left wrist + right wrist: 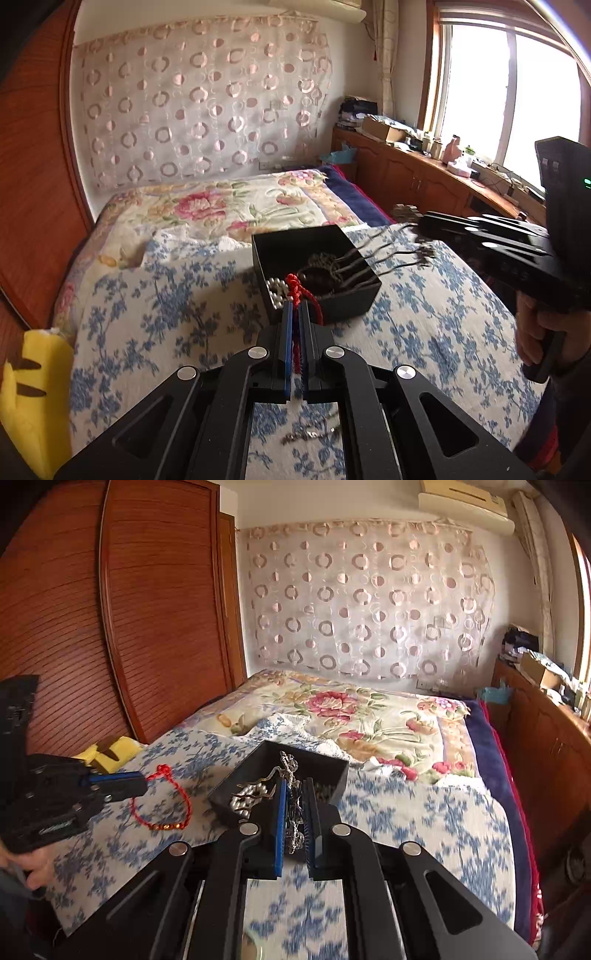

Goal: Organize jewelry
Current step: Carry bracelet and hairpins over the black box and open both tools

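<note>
My left gripper (295, 306) is shut on a red cord bracelet (293, 286), lifted just in front of a black box (295, 236) on the bed. In the right wrist view that bracelet (168, 826) hangs in a loop with gold beads from the left gripper (144, 781). My right gripper (295, 782) is shut on a silver chain (294, 823) above the box (221, 805). From the left it shows as the right gripper (421, 221) with the blurred silver chain (404, 211) at its tip. In the box lie pearls (275, 290), dark beads and a pronged hair piece (369, 258).
The box sits on a blue-flowered bedspread (177, 302). Another silver chain (310, 435) lies on it below my left gripper. A yellow plush (33, 387) is at the bed's left edge, by a wooden wardrobe (147, 609). A cluttered wooden cabinet (424, 177) runs under the window.
</note>
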The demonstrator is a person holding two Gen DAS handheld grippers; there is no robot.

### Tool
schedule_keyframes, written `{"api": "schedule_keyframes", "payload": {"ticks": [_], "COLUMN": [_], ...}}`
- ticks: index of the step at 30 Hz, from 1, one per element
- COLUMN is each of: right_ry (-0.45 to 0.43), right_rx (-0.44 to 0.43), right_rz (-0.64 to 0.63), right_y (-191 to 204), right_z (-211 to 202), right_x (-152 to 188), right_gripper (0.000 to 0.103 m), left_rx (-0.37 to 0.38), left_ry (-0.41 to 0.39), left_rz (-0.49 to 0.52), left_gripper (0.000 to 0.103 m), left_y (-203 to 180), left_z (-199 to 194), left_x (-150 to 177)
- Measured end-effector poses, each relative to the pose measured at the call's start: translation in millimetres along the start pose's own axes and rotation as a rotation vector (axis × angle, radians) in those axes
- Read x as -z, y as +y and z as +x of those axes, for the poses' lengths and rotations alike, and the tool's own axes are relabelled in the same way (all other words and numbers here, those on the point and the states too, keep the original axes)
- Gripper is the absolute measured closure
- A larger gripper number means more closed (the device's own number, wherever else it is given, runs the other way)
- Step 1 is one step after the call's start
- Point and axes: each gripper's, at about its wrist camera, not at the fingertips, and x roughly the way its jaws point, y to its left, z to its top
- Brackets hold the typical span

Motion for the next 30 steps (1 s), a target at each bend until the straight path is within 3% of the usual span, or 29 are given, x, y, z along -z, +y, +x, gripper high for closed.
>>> {"api": "schedule_keyframes", "payload": {"ticks": [7, 14, 30], "right_ry": [0.056, 0.148, 0.167], "right_rx": [0.035, 0.038, 0.023], "right_rz": [0.024, 0.013, 0.048], "right_y": [-1, 1, -25], "right_z": [56, 95, 75], "right_x": [-12, 0, 16], "right_gripper": [0.093, 0.093, 0.091], "left_rx": [-0.013, -0.023, -0.02], "left_ry": [0.002, 0.006, 0.027], "left_rz": [0.011, 0.021, 0.051], "left_gripper": [0.101, 0.101, 0.101], "left_y": [4, 5, -9], "left_z": [7, 15, 57], "left_x": [-11, -20, -45]}}
